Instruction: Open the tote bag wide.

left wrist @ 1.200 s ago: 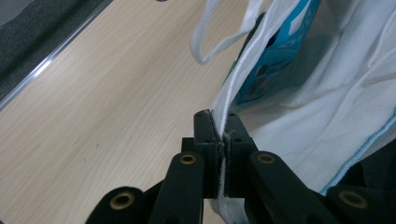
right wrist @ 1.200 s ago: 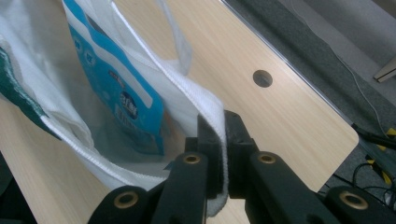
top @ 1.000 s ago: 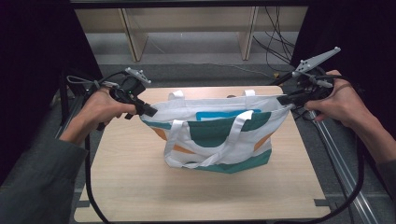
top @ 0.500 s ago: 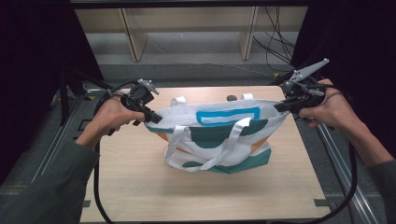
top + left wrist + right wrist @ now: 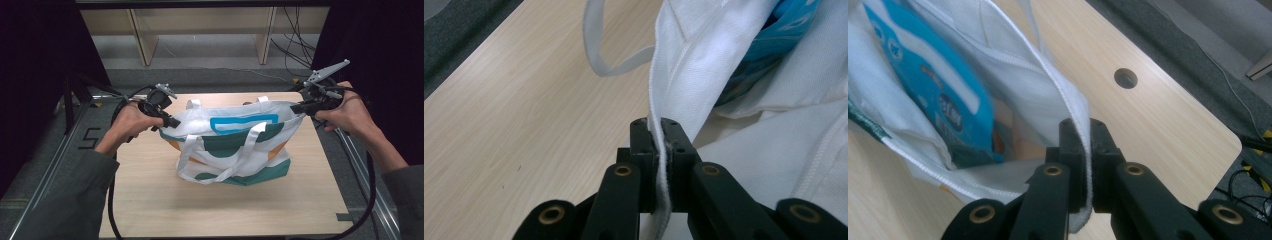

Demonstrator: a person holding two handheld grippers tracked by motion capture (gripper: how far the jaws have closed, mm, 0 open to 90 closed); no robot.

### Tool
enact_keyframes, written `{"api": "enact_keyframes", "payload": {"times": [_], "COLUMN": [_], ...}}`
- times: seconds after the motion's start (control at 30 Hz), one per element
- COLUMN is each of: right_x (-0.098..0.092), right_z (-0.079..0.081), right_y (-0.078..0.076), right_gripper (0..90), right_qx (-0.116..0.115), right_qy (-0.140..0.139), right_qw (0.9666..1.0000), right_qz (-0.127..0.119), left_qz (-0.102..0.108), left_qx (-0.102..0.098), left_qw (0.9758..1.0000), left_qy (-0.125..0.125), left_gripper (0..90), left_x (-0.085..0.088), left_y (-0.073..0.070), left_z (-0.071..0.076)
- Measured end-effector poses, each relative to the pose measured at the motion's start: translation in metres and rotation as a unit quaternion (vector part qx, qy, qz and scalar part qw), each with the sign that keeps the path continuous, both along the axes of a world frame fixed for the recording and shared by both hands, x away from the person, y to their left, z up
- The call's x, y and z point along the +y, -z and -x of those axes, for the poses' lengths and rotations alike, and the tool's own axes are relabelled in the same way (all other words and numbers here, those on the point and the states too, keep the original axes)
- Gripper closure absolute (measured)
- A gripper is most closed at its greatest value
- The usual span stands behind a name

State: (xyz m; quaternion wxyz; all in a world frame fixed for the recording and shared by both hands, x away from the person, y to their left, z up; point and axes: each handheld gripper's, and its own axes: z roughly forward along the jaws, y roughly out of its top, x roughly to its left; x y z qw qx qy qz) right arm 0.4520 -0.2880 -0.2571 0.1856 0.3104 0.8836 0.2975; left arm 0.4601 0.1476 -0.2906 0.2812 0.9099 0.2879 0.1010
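Pale wood tabletop (image 5: 150, 200) carries a white tote bag (image 5: 235, 150) with teal and orange patches, standing near its middle. Left gripper (image 5: 172, 122) is clamped on the bag's left rim, right gripper (image 5: 295, 107) on its right rim, stretching the mouth wide over a blue packet (image 5: 943, 95) inside.

My worktop (image 5: 150, 210) is light wood with rounded corners and one round hole (image 5: 1126, 78) near an edge. Grey floor (image 5: 215, 77) surrounds it. Beyond stands a pale wooden shelf (image 5: 200, 22). Black cables (image 5: 292, 45) lie at far right. Dark curtains (image 5: 40, 50) flank both sides.
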Motion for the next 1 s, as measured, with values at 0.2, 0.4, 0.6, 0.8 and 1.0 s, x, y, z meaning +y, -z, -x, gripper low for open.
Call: {"api": "enact_keyframes", "payload": {"times": [0.2,0.4,0.6,0.8,1.0], "right_x": [-0.004,-0.007,-0.011,-0.018,-0.017], "right_z": [-0.005,-0.006,-0.008,-0.010,-0.006], "right_y": [0.011,0.039,0.056,0.069,0.084], "right_gripper": [87.9,87.9,87.8,87.8,87.7], "right_qx": [0.018,0.043,0.061,0.058,0.073], "right_qy": [0.005,0.006,0.016,0.015,0.013], "right_qw": [0.9998,0.9986,0.9979,0.9979,0.9972], "right_qz": [0.010,0.028,0.011,0.025,0.015], "left_qz": [-0.001,-0.042,-0.046,-0.036,-0.016], "left_qx": [0.008,0.026,0.041,0.052,0.057], "left_qw": [1.0000,0.9986,0.9979,0.9977,0.9981], "left_qy": [0.002,0.017,0.018,0.025,0.020], "left_gripper": [85.4,85.4,85.3,85.2,85.3], "left_x": [-0.002,-0.014,-0.020,-0.023,-0.025], "left_y": [0.008,0.037,0.056,0.078,0.104], "left_z": [-0.001,-0.005,-0.008,-0.007,-0.008]}}
